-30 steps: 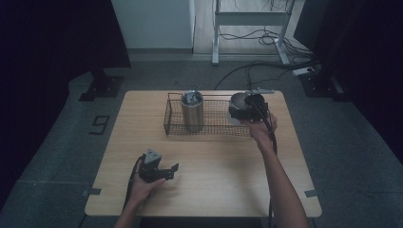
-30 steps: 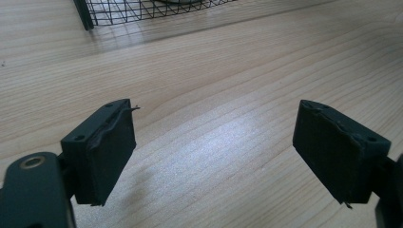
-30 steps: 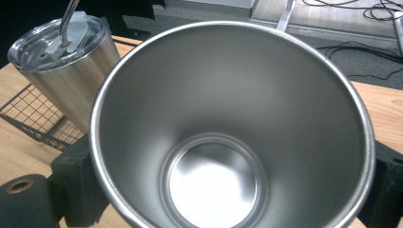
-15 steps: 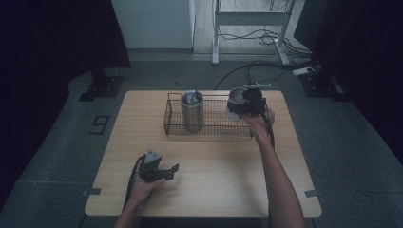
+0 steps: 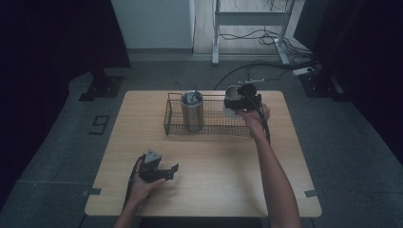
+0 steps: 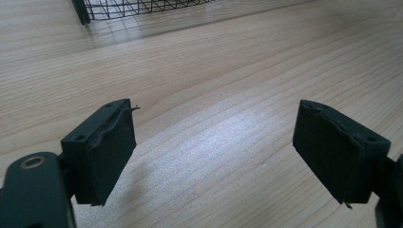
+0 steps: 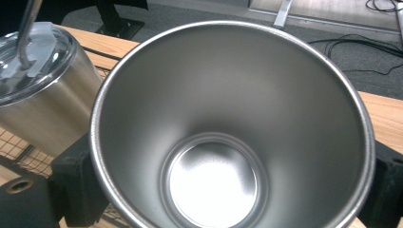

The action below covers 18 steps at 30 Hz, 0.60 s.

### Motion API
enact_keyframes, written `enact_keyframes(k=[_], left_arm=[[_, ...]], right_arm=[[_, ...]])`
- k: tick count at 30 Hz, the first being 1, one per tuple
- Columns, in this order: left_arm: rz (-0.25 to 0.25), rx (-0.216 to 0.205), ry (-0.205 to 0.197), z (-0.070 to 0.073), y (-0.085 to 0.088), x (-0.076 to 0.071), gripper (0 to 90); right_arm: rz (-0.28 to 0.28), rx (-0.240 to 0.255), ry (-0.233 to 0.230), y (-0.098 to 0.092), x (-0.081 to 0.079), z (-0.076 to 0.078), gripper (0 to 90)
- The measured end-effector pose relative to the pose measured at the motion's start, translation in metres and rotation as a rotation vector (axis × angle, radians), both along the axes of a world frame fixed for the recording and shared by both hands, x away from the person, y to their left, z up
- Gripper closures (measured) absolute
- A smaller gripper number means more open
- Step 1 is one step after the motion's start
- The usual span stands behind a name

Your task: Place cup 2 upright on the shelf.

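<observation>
While the left hand-held gripper [image 5: 166, 172] rests apart, the right hand-held gripper [image 5: 241, 100] clamps a steel cup [image 7: 228, 133] — above the wire basket [image 5: 209, 127].

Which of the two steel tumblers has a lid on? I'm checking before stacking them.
The tall stainless steel tumbler standing in the black wire basket has a clear lid with a straw. The open steel cup in the right hand-held gripper has none.

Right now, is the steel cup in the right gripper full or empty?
Empty. The right gripper view looks straight into the steel cup: bare shiny bottom, nothing inside. The right gripper is clamped on its sides.
</observation>
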<state>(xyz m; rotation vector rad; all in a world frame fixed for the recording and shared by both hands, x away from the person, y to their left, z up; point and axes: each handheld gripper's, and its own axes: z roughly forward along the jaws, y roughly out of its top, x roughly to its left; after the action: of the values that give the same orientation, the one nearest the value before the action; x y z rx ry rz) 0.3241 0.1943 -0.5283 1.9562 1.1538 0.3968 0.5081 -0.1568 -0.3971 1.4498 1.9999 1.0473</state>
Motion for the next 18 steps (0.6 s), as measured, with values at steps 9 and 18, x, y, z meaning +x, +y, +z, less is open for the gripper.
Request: enact_keyframes(k=[9, 18], left_arm=[[0.0, 0.003, 0.002, -0.001, 0.0, 0.0, 14.4], [-0.003, 0.01, 0.006, -0.002, -0.001, 0.001, 14.4]], right_arm=[[-0.027, -0.01, 0.006, 0.005, 0.013, -0.006, 7.6], [-0.023, -0.019, 0.028, 0.003, 0.021, -0.017, 7.6]])
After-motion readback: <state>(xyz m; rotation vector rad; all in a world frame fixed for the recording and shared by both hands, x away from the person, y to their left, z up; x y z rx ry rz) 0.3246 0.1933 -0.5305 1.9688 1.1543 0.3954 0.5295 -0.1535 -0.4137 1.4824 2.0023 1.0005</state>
